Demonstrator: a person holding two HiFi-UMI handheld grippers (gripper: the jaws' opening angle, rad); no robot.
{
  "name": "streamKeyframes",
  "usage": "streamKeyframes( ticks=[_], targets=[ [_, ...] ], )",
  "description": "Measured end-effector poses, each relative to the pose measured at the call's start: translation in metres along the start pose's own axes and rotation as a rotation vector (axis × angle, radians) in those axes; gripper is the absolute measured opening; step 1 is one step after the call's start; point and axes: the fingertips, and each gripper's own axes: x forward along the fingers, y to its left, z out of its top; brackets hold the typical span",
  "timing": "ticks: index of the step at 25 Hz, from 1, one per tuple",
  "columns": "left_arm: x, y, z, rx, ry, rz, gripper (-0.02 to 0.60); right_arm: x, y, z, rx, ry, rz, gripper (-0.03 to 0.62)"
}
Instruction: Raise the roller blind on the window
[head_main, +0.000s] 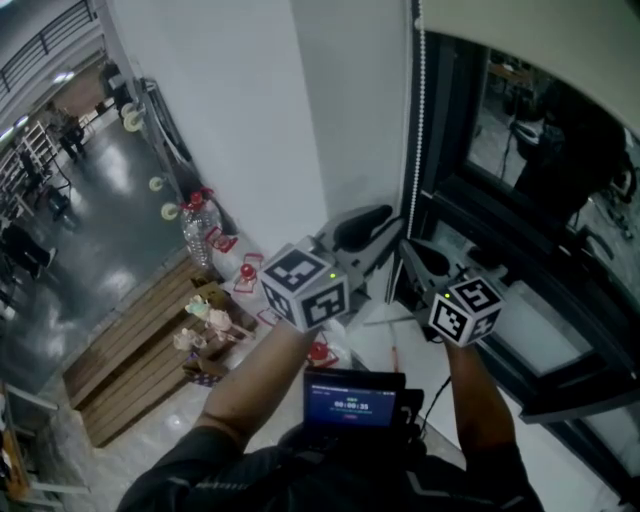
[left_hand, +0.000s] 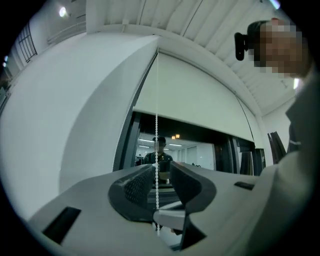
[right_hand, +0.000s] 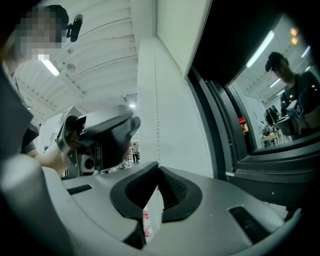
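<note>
Window (head_main: 560, 150) with a dark frame fills the right of the head view, and a white wall (head_main: 250, 120) stands to its left. Across the upper part of the glass hangs the roller blind (left_hand: 200, 95). Its pale bottom edge sits well above the sill, so a band of bare glass with reflections shows beneath it. By that, the blind looks partly raised, with more cloth yet to wind up; how much cannot be told, since its top roller is not plainly shown. The left tool (left_hand: 161, 180) is held up near the window's left edge with its jaws spread wide. The bead chain (left_hand: 157, 125) runs straight down through the gap between them and neither pad presses on it. The right tool (right_hand: 159, 182) sits just to the right of the left one, a little nearer the glass. Its jaws are closed tight, and the chain runs down into the line where they meet, so it seems to be pinching the chain. The step in hand is probably a fresh grip higher up by the left tool, followed by another downward pull, repeated until the glass is clear.
</note>
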Motion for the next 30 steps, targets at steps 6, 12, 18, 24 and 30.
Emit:
streamKeyframes(
  ticks=[6,12,18,24,30],
  targets=[
    [0.037,-0.008,0.032,0.055,0.004,-0.041,0.104,-0.003,0.002,0.000,-0.001,-0.007,-0.002,0.002],
    [0.055,-0.006,0.036,0.056,0.010,-0.048,0.100,-0.008,-0.004,0.001,-0.007,-0.019,-0.006,0.002],
    [0.064,0.001,0.037,0.072,0.025,-0.018,0.002,-0.009,-0.004,0.002,-0.007,-0.020,-0.004,0.002],
    [0.059,-0.001,0.036,0.083,0.003,-0.046,-0.005,-0.007,-0.003,0.000,0.000,-0.019,0.013,0.002],
    [0.052,0.002,0.032,0.131,0.002,-0.047,-0.005,-0.003,-0.003,-0.003,0.020,-0.014,0.022,0.002]
  ],
)
